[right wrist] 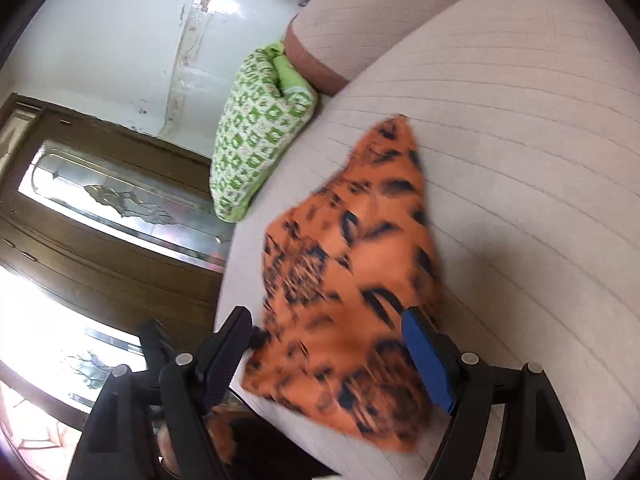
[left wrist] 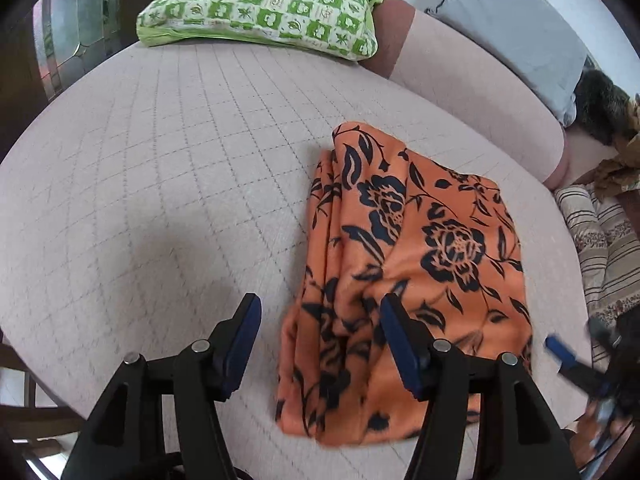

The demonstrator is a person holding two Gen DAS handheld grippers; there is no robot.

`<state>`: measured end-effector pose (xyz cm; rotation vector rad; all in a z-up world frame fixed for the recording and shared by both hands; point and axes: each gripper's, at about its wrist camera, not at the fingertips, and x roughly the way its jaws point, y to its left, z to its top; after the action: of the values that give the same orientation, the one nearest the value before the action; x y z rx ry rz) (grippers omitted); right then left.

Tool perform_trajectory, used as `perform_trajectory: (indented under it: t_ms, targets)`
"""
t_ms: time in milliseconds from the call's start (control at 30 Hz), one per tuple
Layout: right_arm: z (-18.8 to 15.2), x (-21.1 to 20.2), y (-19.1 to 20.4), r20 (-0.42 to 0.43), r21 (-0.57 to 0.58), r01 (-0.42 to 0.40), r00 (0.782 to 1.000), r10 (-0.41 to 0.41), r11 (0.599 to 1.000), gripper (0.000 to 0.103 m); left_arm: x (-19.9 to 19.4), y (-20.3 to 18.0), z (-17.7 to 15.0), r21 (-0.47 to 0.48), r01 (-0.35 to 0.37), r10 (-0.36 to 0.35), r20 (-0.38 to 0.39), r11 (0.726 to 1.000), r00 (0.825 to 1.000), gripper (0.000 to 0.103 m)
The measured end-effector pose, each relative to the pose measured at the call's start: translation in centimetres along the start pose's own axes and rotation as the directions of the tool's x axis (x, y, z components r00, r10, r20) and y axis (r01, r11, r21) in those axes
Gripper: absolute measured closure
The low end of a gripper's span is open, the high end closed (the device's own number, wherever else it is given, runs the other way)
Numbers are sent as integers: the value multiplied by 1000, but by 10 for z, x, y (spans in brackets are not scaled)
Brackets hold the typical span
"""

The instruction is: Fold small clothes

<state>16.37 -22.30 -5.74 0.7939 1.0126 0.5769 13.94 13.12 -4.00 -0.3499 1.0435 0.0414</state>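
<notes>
An orange cloth with a dark blue flower print (left wrist: 404,264) lies folded in layers on the pale quilted sofa seat (left wrist: 168,168). My left gripper (left wrist: 320,312) is open and empty, just above the cloth's near left edge. The right gripper's blue fingertips (left wrist: 560,354) show blurred at the cloth's right edge. In the right wrist view the same cloth (right wrist: 352,280) lies blurred near the seat's (right wrist: 520,160) edge. My right gripper (right wrist: 328,320) is open, its jaws standing on either side of the cloth's near part, holding nothing.
A green-and-white checked pillow (left wrist: 264,4) lies at the far end of the seat, also in the right wrist view (right wrist: 256,132). A grey cushion (left wrist: 520,28) rests on the backrest. Striped fabric (left wrist: 604,240) lies at the right. A wooden door (right wrist: 100,216) stands beyond the seat edge.
</notes>
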Motion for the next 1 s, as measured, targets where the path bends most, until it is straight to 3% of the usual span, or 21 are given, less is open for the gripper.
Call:
perform_trajectory:
  t_ms: [200, 367, 533, 600, 700, 833, 900, 1000]
  targets:
    - [-40, -12, -19, -25, 30, 72, 997, -72, 997, 23, -16, 2, -20, 15, -20, 20, 6, 1000, 1000, 40]
    - [-44, -17, 24, 23, -117, 119, 993, -117, 986, 23, -29, 6, -30, 3, -18, 18, 16, 1000, 1000, 40]
    - [-32, 8, 64, 21, -245, 124, 992, -122, 962, 21, -42, 11, -36, -1, -15, 15, 35, 1000, 999, 40]
    - [-22, 33, 60, -31, -225, 99, 994, -109, 969, 16, -44, 14, -38, -10, -15, 16, 34, 1000, 999, 37]
    - [-14, 72, 29, -135, -107, 126, 981, -140, 986, 16, -45, 19, -42, -7, -25, 25, 19, 1000, 1000, 37]
    - [-20, 30, 46, -21, -134, 33, 999, -37, 990, 15, -51, 23, -45, 26, -12, 11, 56, 1000, 998, 30]
    - [-20, 8, 45, 30, -147, 52, 998, -49, 988, 15, -47, 22, -35, 50, 25, -28, 65, 998, 998, 27]
    - [-9, -7, 17, 54, -79, 107, 993, -103, 991, 15, -30, 18, -13, 56, 76, -79, 69, 996, 994, 25]
